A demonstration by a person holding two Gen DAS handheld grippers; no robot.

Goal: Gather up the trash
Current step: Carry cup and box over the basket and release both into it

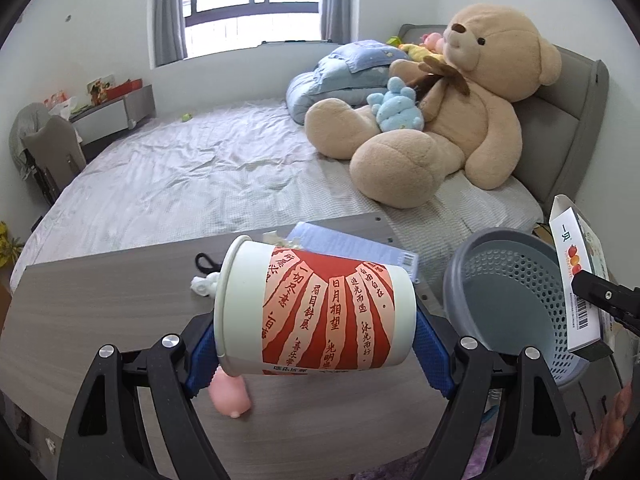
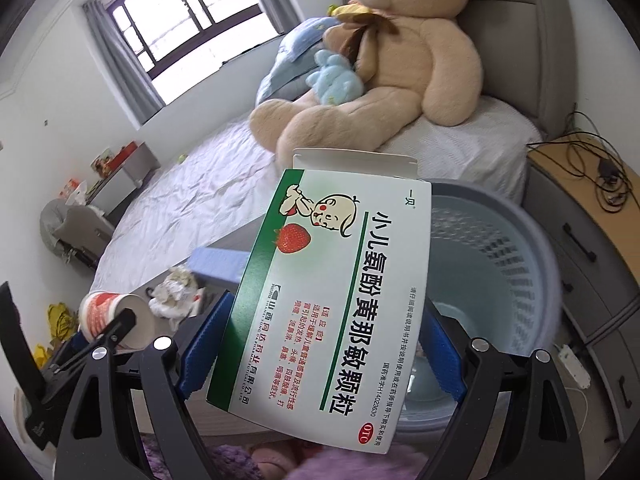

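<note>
My left gripper [image 1: 316, 340] is shut on a red-and-white paper cup [image 1: 316, 312], held sideways above the grey table [image 1: 100, 300]. The cup also shows in the right wrist view [image 2: 114, 318]. My right gripper [image 2: 320, 344] is shut on a white-and-green medicine box [image 2: 332, 300], held over the mouth of a grey-blue perforated waste basket [image 2: 500, 260]. In the left wrist view the basket [image 1: 516, 300] is at the right, with the box [image 1: 580, 280] beside its rim. Crumpled tissue [image 2: 176, 292] lies on the table.
A pink squishy toy [image 1: 230, 396], a small white scrap [image 1: 204, 286], a black loop [image 1: 206, 262] and a blue booklet [image 1: 352, 246] lie on the table. A bed with a big teddy bear [image 1: 460, 100] lies beyond. A nightstand with cables [image 2: 592, 184] stands right.
</note>
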